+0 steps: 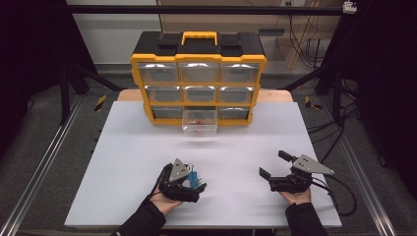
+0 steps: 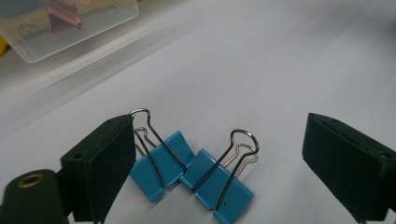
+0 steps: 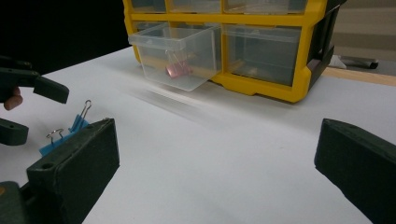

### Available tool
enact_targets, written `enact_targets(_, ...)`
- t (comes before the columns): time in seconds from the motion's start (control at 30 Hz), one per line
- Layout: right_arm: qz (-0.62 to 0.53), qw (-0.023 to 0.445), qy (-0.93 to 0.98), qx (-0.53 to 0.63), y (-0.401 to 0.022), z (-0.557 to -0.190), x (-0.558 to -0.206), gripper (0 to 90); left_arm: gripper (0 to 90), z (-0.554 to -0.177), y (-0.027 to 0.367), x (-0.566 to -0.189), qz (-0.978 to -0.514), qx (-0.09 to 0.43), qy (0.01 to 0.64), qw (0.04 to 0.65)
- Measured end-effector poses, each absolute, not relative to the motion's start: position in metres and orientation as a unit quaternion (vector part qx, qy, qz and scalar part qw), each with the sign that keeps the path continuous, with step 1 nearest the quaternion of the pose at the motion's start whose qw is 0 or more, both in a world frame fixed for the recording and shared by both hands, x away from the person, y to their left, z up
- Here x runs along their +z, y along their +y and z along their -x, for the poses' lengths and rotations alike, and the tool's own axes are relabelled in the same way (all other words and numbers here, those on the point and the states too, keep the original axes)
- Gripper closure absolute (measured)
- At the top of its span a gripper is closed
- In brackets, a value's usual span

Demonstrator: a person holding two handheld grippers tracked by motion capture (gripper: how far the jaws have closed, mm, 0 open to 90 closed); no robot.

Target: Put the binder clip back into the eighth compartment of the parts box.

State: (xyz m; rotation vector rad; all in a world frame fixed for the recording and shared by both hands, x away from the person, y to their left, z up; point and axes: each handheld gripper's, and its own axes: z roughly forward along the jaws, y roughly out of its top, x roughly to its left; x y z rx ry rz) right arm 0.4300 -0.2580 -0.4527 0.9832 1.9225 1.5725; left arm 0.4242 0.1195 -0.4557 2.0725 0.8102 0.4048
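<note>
Two blue binder clips (image 2: pixel 156 172) (image 2: pixel 219 186) lie side by side on the white table top (image 1: pixel 137 147), wire handles up. My left gripper (image 2: pixel 219 154) stands open around them; its left jaw is close beside the left clip and its right jaw is well clear. From above, the left gripper (image 1: pixel 196 184) sits at the near left with the blue clips (image 1: pixel 194 178) at its tips. My right gripper (image 1: pixel 273 164) rests at the near right, open with nothing between its jaws. From the right gripper (image 3: pixel 217 158) the blue clips (image 3: pixel 70 130) show at far left.
A yellow and black drawer organizer (image 1: pixel 198 59) stands at the back of the table. Its bottom middle clear drawer (image 1: pixel 199 129) is pulled out and holds a pink binder clip (image 3: pixel 177 70). Bare white surface lies between the drawer and both grippers.
</note>
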Motion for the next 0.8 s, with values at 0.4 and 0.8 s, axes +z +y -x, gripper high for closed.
enact_targets(0.4, -0.357, 0.233, 0.700, 0.573, -0.258, -0.430, -0.453, 0.4, 34.2, -0.422, 0.112, -0.462, -0.829, 0.167, 0.336, 0.415)
enact_targets(0.8, -0.359, 0.233, 0.699, 0.573, -0.258, -0.430, -0.453, 0.5, 56.2, -0.418, 0.103, -0.465, -0.832, 0.188, 0.341, 0.395)
